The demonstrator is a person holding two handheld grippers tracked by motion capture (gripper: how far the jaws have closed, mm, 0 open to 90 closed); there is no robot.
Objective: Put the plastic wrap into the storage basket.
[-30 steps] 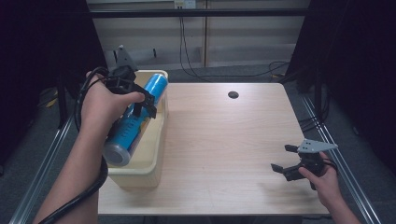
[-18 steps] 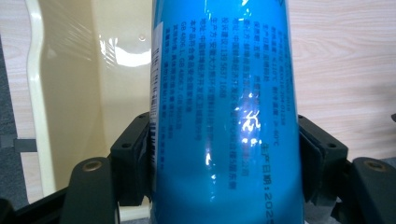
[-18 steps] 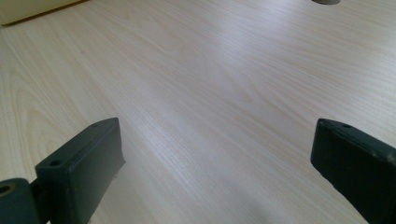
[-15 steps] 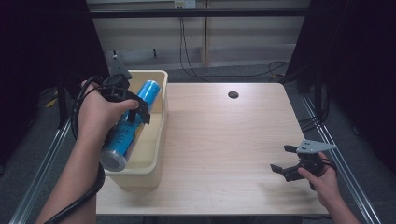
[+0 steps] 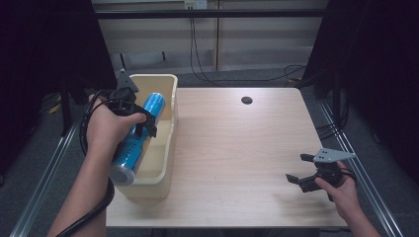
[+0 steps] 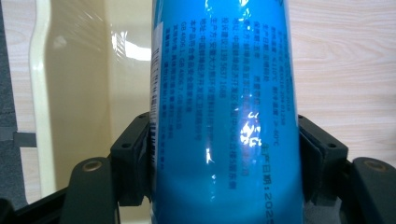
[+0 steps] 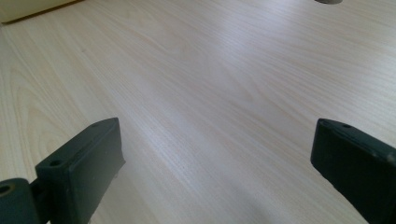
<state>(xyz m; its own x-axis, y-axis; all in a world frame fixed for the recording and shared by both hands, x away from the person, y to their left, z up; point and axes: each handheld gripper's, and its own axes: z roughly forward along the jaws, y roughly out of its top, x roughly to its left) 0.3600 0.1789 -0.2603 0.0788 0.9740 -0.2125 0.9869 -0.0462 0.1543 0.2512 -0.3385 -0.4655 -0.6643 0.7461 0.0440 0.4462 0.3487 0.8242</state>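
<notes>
Blue can [image 5: 137, 134]: my left tongs [image 5: 141, 121] clamp it mid-body, tilted over cream bin [image 5: 165, 84] at tabletop's left edge. Right tongs [image 5: 302, 170] gape empty. Risk: glossy wrap slipping, can tipping bin.

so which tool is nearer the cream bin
Left. The left tool holds the blue can right over the cream bin at the table's left edge. The right tool sits open near the table's right front, far across from the bin.
</notes>
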